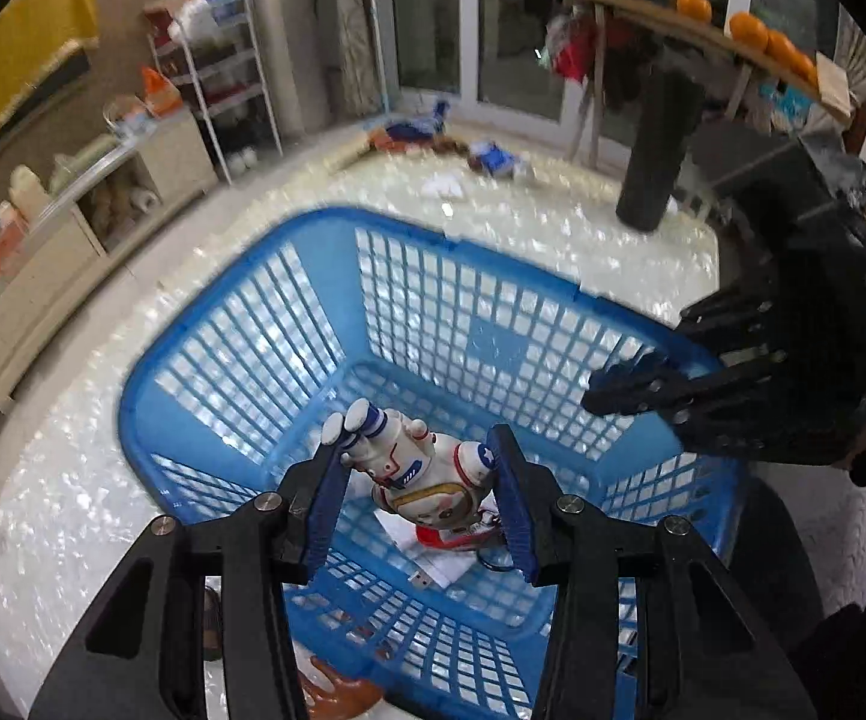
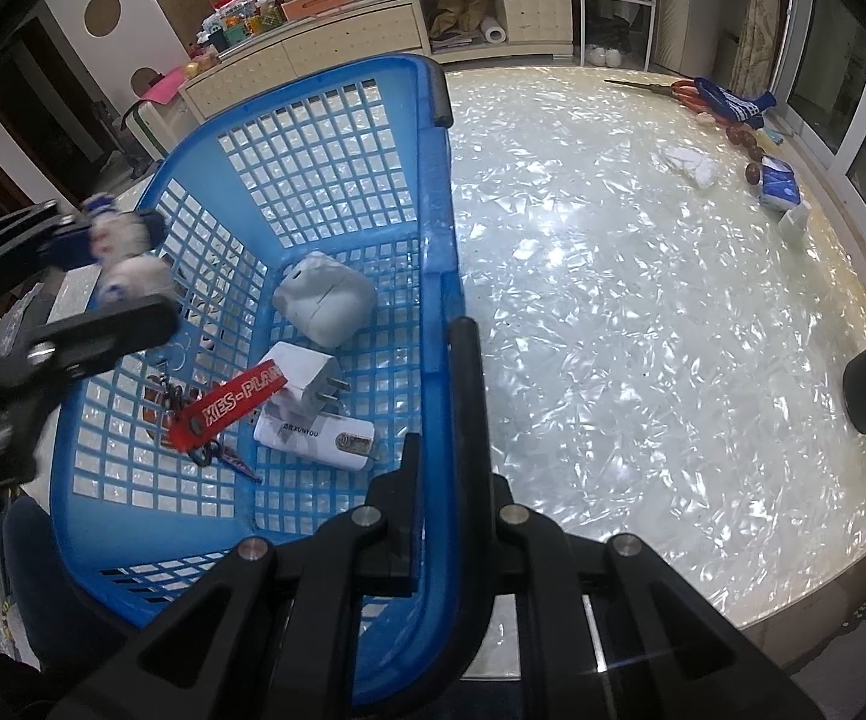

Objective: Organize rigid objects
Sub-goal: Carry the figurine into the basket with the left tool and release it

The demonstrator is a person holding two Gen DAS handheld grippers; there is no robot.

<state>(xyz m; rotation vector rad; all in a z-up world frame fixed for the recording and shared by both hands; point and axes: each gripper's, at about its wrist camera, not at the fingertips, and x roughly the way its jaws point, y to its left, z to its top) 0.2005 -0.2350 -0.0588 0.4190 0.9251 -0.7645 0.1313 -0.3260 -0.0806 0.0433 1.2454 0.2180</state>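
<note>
Left wrist: astronaut toy (image 1: 414,474) within hand-held gripper (image 1: 417,492).

The left black two-finger gripper (image 1: 420,498) with blue ribbed pads points steeply downward, its jaws partway apart and pressed on either side of a white plastic astronaut figurine (image 1: 414,468). The right black gripper (image 2: 451,516) also points steeply down, its jaws nearly together, pinching the thin blue plastic basket wall (image 2: 439,276) between them.
</note>
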